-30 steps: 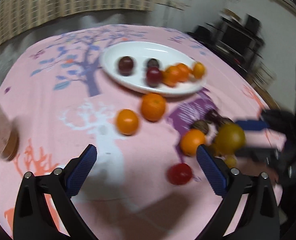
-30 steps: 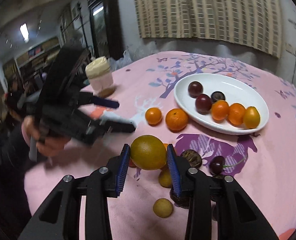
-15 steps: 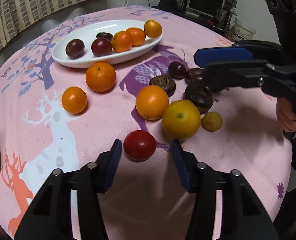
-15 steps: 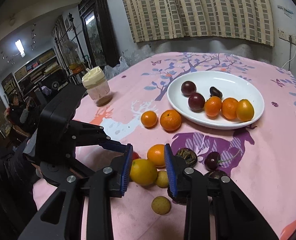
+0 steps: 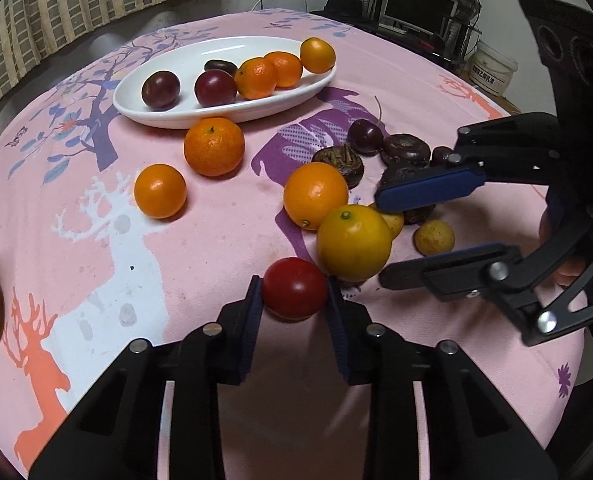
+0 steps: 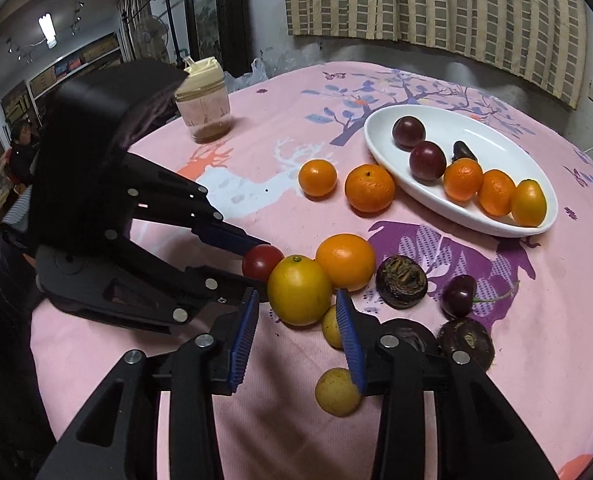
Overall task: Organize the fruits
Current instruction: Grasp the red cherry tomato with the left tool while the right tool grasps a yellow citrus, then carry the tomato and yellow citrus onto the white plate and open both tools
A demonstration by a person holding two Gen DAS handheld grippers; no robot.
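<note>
My left gripper (image 5: 295,294) is shut on a red tomato (image 5: 294,287) that rests on the pink cloth; it also shows in the right wrist view (image 6: 261,261). My right gripper (image 6: 296,312) is open, its pads a little apart from a yellow-orange citrus (image 6: 298,289) lying on the cloth, which the left wrist view (image 5: 353,242) shows too. A white oval plate (image 5: 176,114) at the far side holds two dark plums, a date and three small oranges. Loose oranges (image 5: 213,146) and dark water chestnuts (image 5: 338,162) lie between.
A lidded plastic jar (image 6: 203,106) stands at the table's far left edge. Two small yellow fruits (image 6: 336,392) and a cherry (image 6: 458,295) lie near my right gripper. The table edge drops off close behind both grippers.
My right gripper set the yellow citrus down on the cloth and opened. My left gripper moved in and closed on the red tomato.
</note>
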